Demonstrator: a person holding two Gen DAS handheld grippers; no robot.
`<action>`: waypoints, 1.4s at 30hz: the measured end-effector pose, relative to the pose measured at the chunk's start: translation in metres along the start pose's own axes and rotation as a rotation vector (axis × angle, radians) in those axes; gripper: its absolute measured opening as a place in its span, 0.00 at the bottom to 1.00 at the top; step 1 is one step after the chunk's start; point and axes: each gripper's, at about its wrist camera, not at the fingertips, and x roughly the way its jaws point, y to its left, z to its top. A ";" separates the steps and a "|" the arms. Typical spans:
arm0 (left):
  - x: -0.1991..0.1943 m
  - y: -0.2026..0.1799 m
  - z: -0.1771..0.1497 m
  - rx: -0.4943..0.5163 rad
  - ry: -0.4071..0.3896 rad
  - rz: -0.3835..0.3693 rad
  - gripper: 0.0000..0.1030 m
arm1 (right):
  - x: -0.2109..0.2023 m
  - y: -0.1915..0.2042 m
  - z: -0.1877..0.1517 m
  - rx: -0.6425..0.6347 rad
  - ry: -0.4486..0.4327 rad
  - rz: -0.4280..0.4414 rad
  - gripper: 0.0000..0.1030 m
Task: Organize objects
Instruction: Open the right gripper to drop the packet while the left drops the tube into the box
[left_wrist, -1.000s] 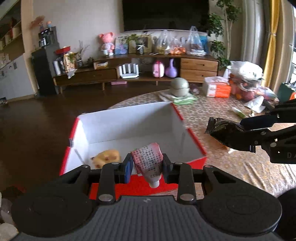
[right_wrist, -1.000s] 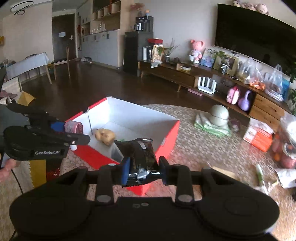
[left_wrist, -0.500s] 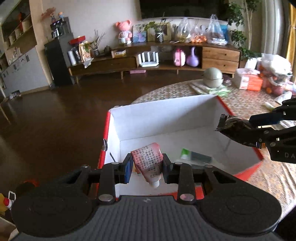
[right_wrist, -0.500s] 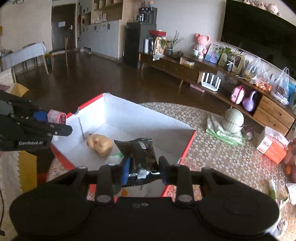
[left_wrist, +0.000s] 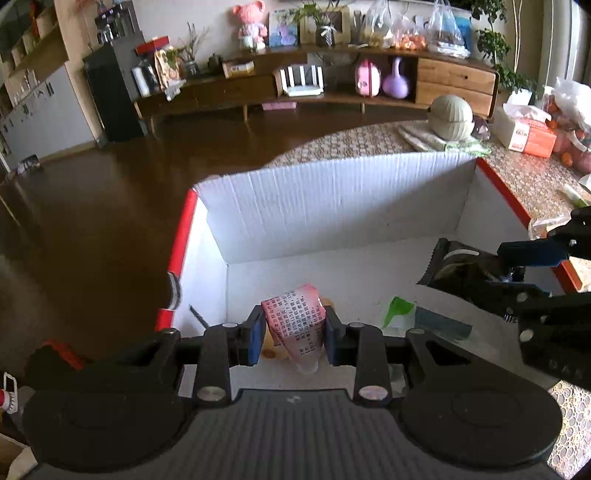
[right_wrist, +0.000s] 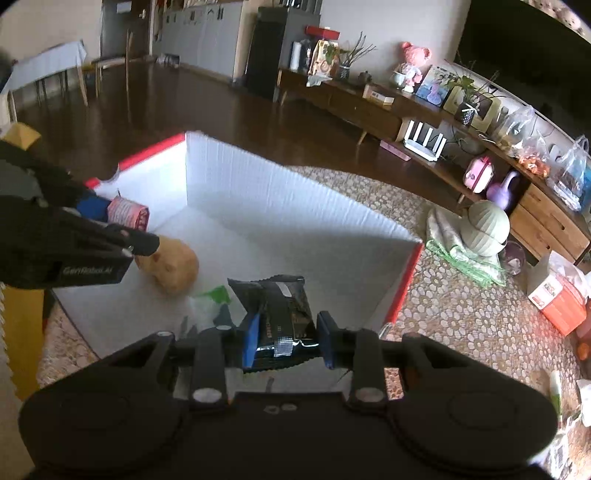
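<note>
Left gripper (left_wrist: 293, 334) jaws are narrowed onto a pink tube (left_wrist: 295, 325), held over the box (left_wrist: 332, 199). Right gripper (right_wrist: 284, 338) jaws are clamped on a black packet (right_wrist: 280, 310) above the box's near right.

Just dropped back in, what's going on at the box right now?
A person is working two handheld grippers over the open red box with white inside walls. The left gripper is shut on a pink squeeze tube with printed text; the right gripper is shut on a black snack packet. Both hang above the box's interior, neither item released. Already lying on the box floor: a tan potato-like lump and a green-and-white sachet.
</note>
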 end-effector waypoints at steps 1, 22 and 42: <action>0.003 -0.001 0.000 0.005 0.006 -0.001 0.30 | 0.002 0.001 -0.001 -0.007 0.004 -0.002 0.31; -0.003 -0.016 -0.016 0.014 -0.002 -0.023 0.68 | -0.019 0.003 -0.008 -0.022 -0.027 0.043 0.52; -0.080 -0.034 -0.019 -0.007 -0.122 -0.043 0.68 | -0.100 -0.011 -0.027 0.028 -0.137 0.056 0.65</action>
